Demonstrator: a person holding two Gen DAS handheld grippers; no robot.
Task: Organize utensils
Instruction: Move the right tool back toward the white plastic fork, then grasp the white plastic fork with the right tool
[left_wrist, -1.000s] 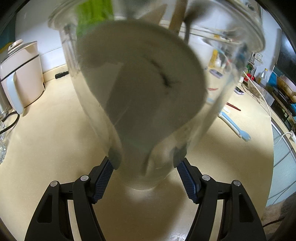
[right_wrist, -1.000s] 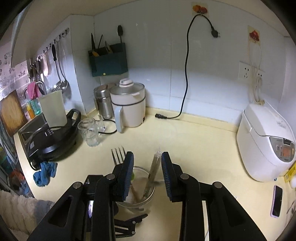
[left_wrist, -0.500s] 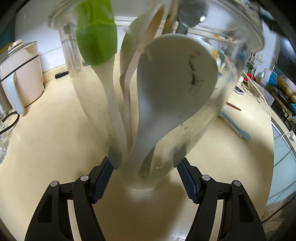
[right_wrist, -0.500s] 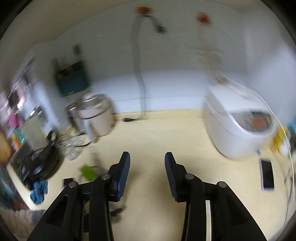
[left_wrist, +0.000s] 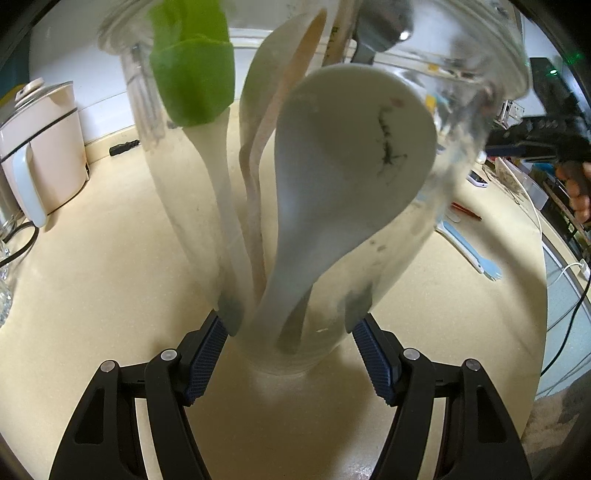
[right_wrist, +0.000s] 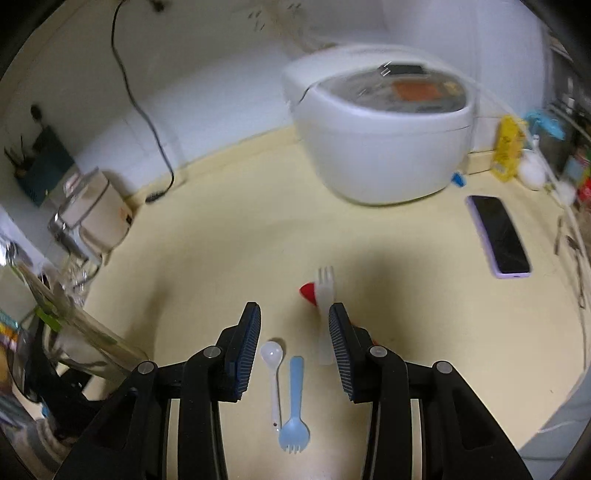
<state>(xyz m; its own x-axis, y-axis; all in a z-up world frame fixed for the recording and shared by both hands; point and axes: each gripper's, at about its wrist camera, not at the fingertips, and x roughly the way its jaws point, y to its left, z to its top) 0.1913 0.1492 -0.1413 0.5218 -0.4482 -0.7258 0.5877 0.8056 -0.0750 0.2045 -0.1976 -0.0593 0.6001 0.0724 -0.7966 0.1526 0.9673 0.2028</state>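
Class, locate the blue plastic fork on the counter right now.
In the right wrist view, the blue fork lies on the counter between the open right gripper's fingers, beside the small white spoon.

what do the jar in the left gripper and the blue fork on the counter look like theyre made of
Jar: clear glass or hard plastic, hard to say which; the spoons inside show through its wall, which looks smudged and glossy.
Blue fork: most likely plastic; flat pale blue colour, matte, thick blunt tines.
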